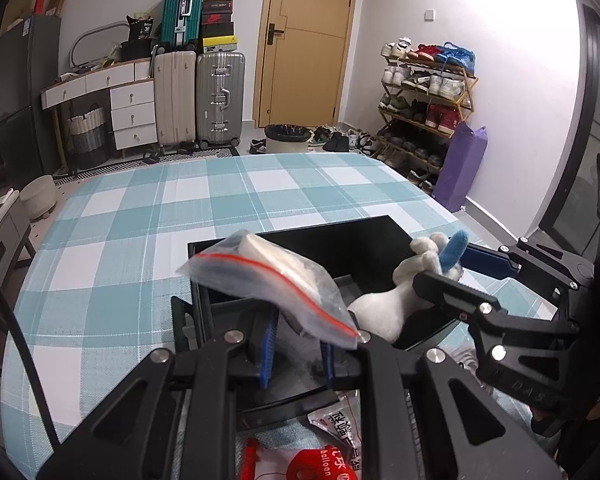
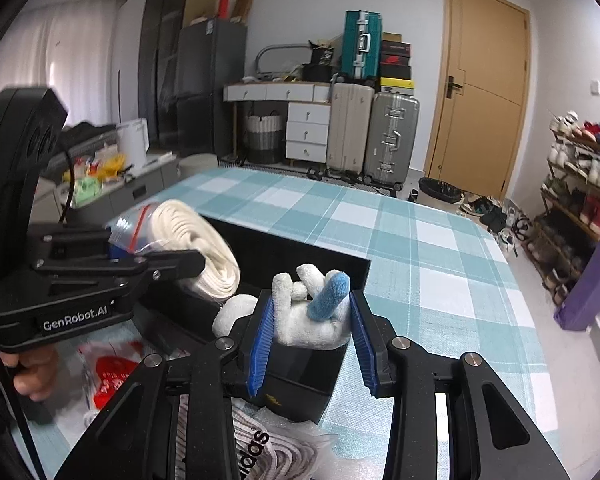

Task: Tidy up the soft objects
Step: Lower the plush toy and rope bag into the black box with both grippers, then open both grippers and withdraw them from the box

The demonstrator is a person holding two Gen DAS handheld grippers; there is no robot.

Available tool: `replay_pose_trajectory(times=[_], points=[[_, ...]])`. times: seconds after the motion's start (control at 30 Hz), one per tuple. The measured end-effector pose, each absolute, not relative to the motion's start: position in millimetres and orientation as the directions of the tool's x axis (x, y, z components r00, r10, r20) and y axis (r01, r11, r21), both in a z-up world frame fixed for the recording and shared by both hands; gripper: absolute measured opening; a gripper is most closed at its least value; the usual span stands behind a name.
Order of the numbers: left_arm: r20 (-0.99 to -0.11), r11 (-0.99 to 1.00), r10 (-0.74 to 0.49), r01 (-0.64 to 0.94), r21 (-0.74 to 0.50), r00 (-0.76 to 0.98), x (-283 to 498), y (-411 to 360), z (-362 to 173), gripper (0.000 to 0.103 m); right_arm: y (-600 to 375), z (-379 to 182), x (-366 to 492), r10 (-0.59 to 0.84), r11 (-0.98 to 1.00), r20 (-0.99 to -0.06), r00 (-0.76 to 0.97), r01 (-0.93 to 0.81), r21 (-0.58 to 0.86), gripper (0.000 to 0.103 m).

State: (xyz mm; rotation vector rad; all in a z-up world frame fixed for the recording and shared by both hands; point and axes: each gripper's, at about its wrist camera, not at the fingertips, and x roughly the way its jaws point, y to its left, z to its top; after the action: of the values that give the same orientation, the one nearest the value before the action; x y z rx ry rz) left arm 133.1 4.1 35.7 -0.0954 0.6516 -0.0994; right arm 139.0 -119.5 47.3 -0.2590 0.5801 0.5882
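Left gripper (image 1: 298, 354): its black jaws with blue ribbed pads are clenching the lower edge of a clear zip bag with a red seal strip (image 1: 272, 280), which is holding a coil of white fabric band and is hanging over the near edge of the box.
Right gripper (image 2: 310, 344): its blue pads are pressing on both sides of a white plush toy with a blue fuzzy ear (image 2: 314, 312), holding it just above the box opening.
Person: a hand (image 2: 34, 372) is wrapping around the left gripper's handle at the left edge of the right wrist view.
Black open-top box (image 1: 300, 236): it is sitting on the surface directly under both held items.
Loose packets: a clear packet with red balloon lettering (image 1: 320, 462) is lying on the cloth nearest the left camera; a printed plastic wrapper (image 2: 260, 448) is lying beneath the right gripper.
Surface: a teal-and-white checked cloth (image 1: 204, 196) is covering the flat top and stretching away beyond the box.
Room, floor level: a round bin with a black liner (image 1: 286, 138) and scattered shoes are sitting past the far edge.
Room, far wall: a grey hard-shell suitcase (image 1: 220, 98), a beige one beside it and a teal one stacked above are standing by white drawers; a tan wooden door (image 1: 308, 40) is standing shut; a wooden shoe rack (image 1: 428, 100) is filling the right side.
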Motion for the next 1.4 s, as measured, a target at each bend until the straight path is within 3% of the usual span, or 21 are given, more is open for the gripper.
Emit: replay_pose_trajectory(times=[0.37, 0.47, 0.6, 0.67, 0.73, 0.87, 0.9, 0.93, 1.0, 1.17, 1.23, 1.4], points=[[-0.635, 0.991, -0.125, 0.065, -0.118, 0.762, 138.3, 3.1, 29.4, 0.019, -113.8, 39.7, 146.5, 0.461, 0.781, -0.613, 0.642, -0.621, -0.063, 0.038], [-0.642, 0.991, -0.126, 0.063, -0.120, 0.757, 136.4, 4.3, 31.7, 0.026, -114.9, 42.2, 146.1, 0.488, 0.770, -0.613, 0.621, -0.638, -0.033, 0.044], [-0.623, 0.992, -0.119, 0.066, -0.107, 0.773, 124.8, 3.5, 39.3, 0.051, -122.9, 47.4, 140.5, 0.488, 0.784, -0.600, 0.634, -0.620, -0.016, 0.052], [-0.617, 0.993, -0.113, 0.068, -0.096, 0.779, 118.7, 2.9, 43.3, 0.051, -129.3, 50.6, 136.5, 0.488, 0.792, -0.599, 0.635, -0.610, -0.002, 0.058], [-0.621, 0.995, -0.098, 0.065, -0.076, 0.778, 113.9, 1.9, 44.6, 0.053, -135.4, 53.0, 133.0, 0.488, 0.797, -0.601, 0.634, -0.604, 0.009, 0.079], [-0.619, 0.997, -0.078, 0.052, -0.060, 0.781, 102.1, 4.9, 43.7, 0.057, -149.8, 54.7, 123.7, 0.499, 0.806, -0.599, 0.626, -0.589, 0.055, 0.088], [-0.620, 0.997, -0.074, 0.047, -0.059, 0.781, 99.3, 5.7, 43.0, 0.064, -153.2, 53.9, 121.5, 0.505, 0.806, -0.597, 0.623, -0.588, 0.067, 0.093], [-0.620, 0.998, -0.066, 0.038, -0.058, 0.782, 96.4, 6.9, 42.1, 0.078, -155.3, 53.1, 119.4, 0.509, 0.805, -0.596, 0.620, -0.588, 0.076, 0.098], [-0.603, 0.998, -0.058, 0.022, -0.066, 0.796, 88.0, 9.8, 41.4, 0.086, -160.1, 50.7, 115.1, 0.515, 0.805, -0.595, 0.617, -0.587, 0.089, 0.100], [-0.598, 0.998, -0.048, 0.016, -0.060, 0.800, 73.8, 11.9, 37.6, 0.090, -169.6, 46.7, 105.3, 0.504, 0.813, -0.604, 0.618, -0.576, 0.089, 0.102], [-0.594, 0.998, -0.044, 0.009, -0.063, 0.803, 69.1, 13.4, 36.4, 0.103, -172.8, 44.7, 103.9, 0.501, 0.812, -0.614, 0.610, -0.576, 0.090, 0.102], [-0.592, 0.999, -0.029, -0.001, -0.051, 0.806, 61.2, 16.5, 31.1, 0.103, -180.6, 40.0, 97.6, 0.485, 0.813, -0.635, 0.602, -0.578, 0.072, 0.102]])
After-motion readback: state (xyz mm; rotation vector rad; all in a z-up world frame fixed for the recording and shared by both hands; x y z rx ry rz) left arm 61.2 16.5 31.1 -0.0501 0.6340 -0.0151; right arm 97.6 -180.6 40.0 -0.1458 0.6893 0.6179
